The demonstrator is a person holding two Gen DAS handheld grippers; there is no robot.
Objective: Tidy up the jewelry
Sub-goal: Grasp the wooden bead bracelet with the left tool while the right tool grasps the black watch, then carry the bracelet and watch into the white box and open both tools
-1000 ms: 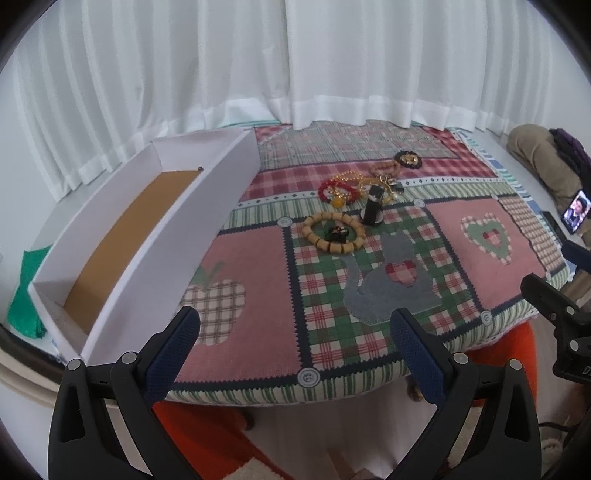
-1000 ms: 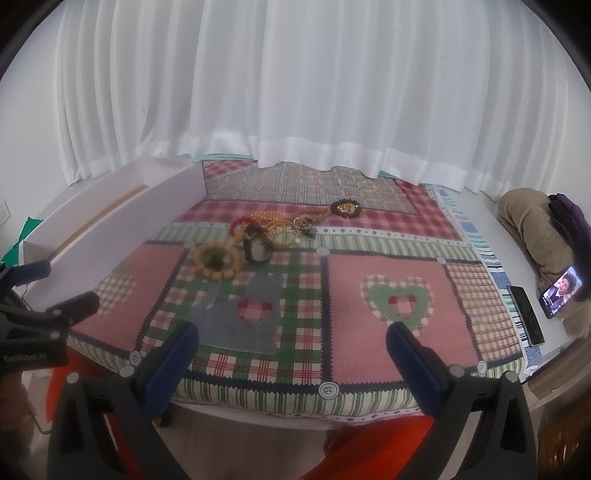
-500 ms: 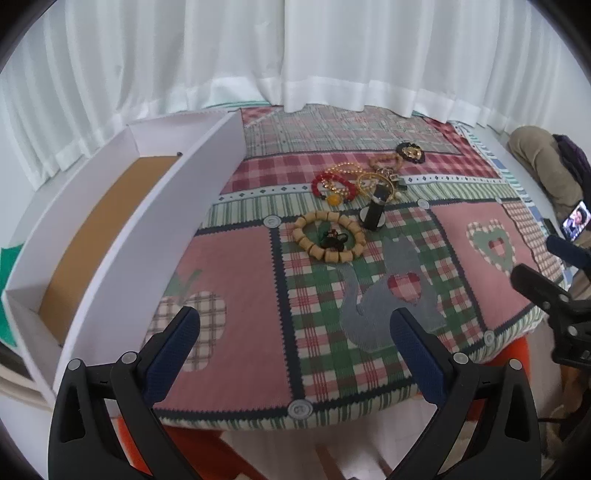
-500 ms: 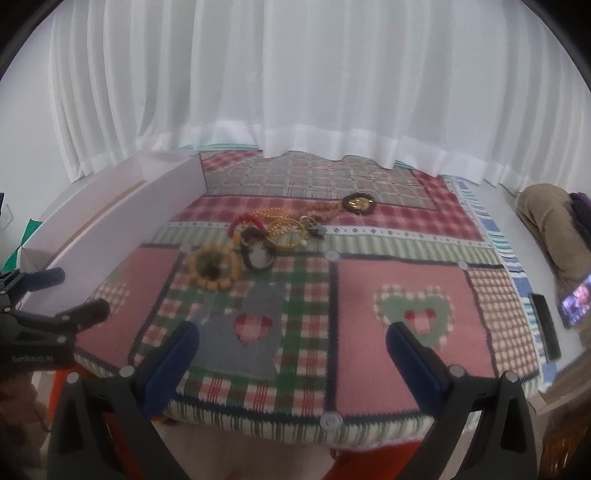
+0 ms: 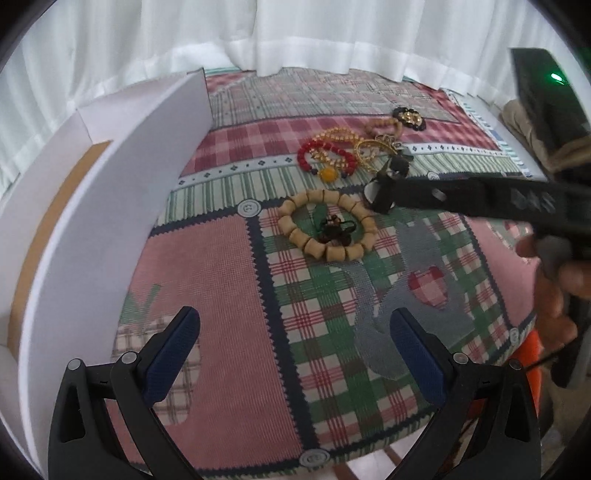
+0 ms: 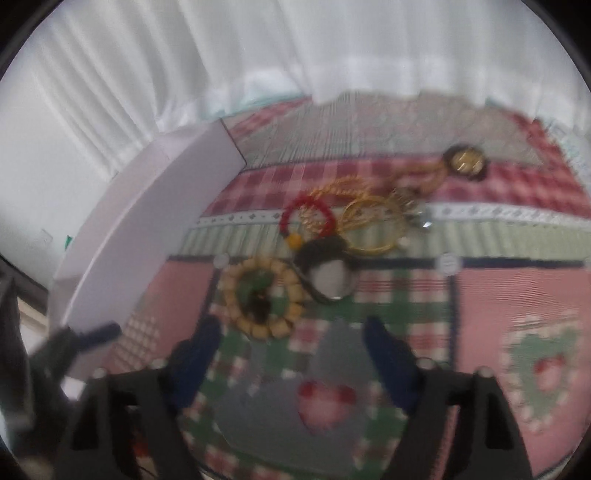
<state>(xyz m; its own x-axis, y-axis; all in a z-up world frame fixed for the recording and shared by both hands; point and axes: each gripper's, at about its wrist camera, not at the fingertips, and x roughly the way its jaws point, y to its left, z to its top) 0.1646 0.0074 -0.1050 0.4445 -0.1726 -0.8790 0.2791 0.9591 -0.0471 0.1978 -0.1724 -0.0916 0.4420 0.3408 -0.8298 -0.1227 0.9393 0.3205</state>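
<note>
Jewelry lies in a cluster on the patchwork cloth (image 5: 221,280): a wooden bead bracelet (image 5: 327,224) (image 6: 264,298) nearest me, a dark ring-shaped piece (image 6: 327,271), a red bead bracelet (image 5: 325,158) (image 6: 307,218), gold bangles (image 6: 373,225) and a black-and-gold brooch (image 5: 409,118) (image 6: 466,161). My left gripper (image 5: 295,338) is open and empty, short of the wooden bracelet. My right gripper (image 6: 291,343) is open and empty, just short of the wooden bracelet and dark piece; in the left wrist view it (image 5: 380,195) reaches in from the right above the dark piece.
A long white open box (image 5: 122,192) (image 6: 155,236) with a brown floor stands along the cloth's left side. White curtains (image 5: 295,33) hang behind. The right wrist view is blurred.
Both grippers have moved forward toward the jewelry. The right gripper has swung in from the right to just before the wooden bracelet and dark piece. The jewelry has not moved.
</note>
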